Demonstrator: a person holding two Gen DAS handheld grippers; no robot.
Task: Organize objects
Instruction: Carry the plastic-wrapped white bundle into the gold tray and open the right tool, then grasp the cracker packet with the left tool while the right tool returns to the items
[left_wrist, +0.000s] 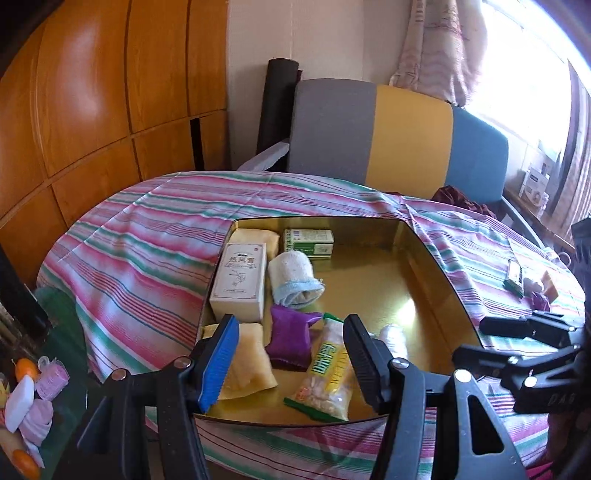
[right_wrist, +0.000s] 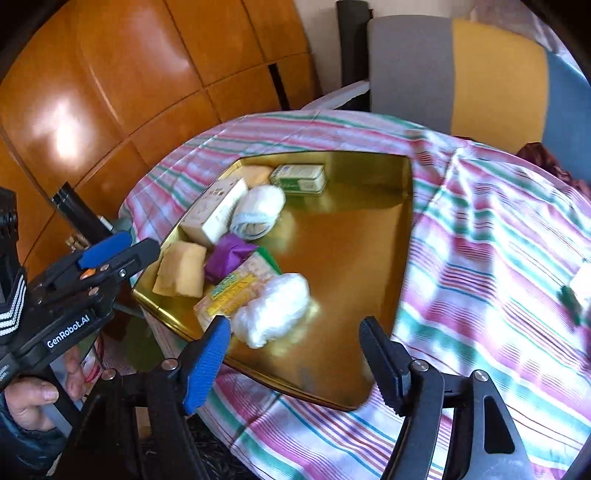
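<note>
- Right gripper (right_wrist: 293, 354): jaws apart and empty, poised over the near edge of the gold tray (right_wrist: 354, 236), tilted steeply down; no pad touches anything.
- Left gripper (left_wrist: 290, 363): jaws half spread, nothing pressed between them, angled down above the tray's near left corner; a hand (right_wrist: 33, 402) grips its handle.
- Near row, already in the tray: clear plastic bundle (right_wrist: 275, 312) touching the snack packet (left_wrist: 327, 376), then a yellow pouch (left_wrist: 251, 363) at the left wall.
- Middle: purple pouch (left_wrist: 288, 341), rolled white towel (left_wrist: 295, 280), white carton (left_wrist: 240, 282) against the left wall.
- Far left corner: second yellow pouch (left_wrist: 258, 236) and green-and-white box (left_wrist: 308, 242).
- Tray's right half: bare, so room remains.
- Left to do, as a judgement: several small items (left_wrist: 532, 284) lie on the striped cloth (left_wrist: 147, 229) near its right edge, well apart from the tray; these probably go in next.
</note>
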